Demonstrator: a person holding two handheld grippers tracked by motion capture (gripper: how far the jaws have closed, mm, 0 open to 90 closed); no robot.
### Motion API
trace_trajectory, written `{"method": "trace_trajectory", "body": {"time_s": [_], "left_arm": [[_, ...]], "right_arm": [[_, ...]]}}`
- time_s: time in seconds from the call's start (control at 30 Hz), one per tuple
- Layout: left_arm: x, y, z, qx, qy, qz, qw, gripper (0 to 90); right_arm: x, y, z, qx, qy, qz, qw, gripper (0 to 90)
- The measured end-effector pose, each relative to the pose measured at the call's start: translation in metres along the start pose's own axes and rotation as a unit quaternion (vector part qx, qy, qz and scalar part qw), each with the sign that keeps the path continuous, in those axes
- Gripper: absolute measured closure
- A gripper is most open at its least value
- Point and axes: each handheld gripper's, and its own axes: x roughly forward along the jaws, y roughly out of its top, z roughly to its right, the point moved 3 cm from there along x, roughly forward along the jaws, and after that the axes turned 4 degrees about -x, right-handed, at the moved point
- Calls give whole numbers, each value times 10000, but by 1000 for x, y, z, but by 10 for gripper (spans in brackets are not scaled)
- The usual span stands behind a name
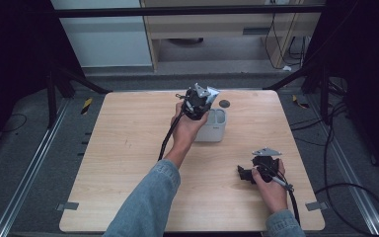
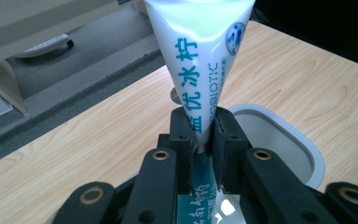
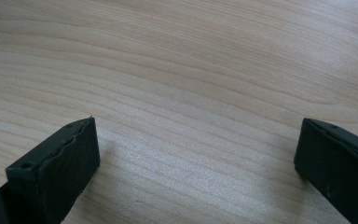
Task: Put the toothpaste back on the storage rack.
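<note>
Denim sleeves come in over the near edge of the table [image 1: 128,163], and at the near right corner the right gripper [image 1: 249,174] rests low over bare wood, its jaws spread wide with nothing between them; the right gripper view looks straight along them at plain grain. Farther in, toward the middle of the far edge, the left gripper [image 2: 204,135] is clamped tight on a white toothpaste tube [image 2: 200,56] with blue lettering, the pads pinching it partway along its length where it is narrow. The tube's long axis runs along the jaws: its wide, flat crimped end fans out beyond the fingertips, while the lower part passes back between the jaws toward the hand. Just beneath and a little to one side of the jaws sits a pale grey holder [image 2: 303,144] with a rounded rim, its opening facing up; in the high view the holder [image 1: 216,129] lies just beside the left hand [image 1: 190,129] on its right, with a small dark disc [image 1: 224,103] beyond it near the far edge. Judging from this, the left hand is by far the nearer one to the holder, and the coming move probably depends on standing the tube's axis upright over that opening so it drops inside the rim rather than catching on it.
</note>
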Motion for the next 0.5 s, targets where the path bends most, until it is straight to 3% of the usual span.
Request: {"method": "trace_trajectory", "body": {"time_s": [0.5], "left_arm": [[4, -2, 4, -31, -55, -103, 9999, 793]], "right_arm": [[0, 0, 1, -54, -7, -13, 10000, 4]]}}
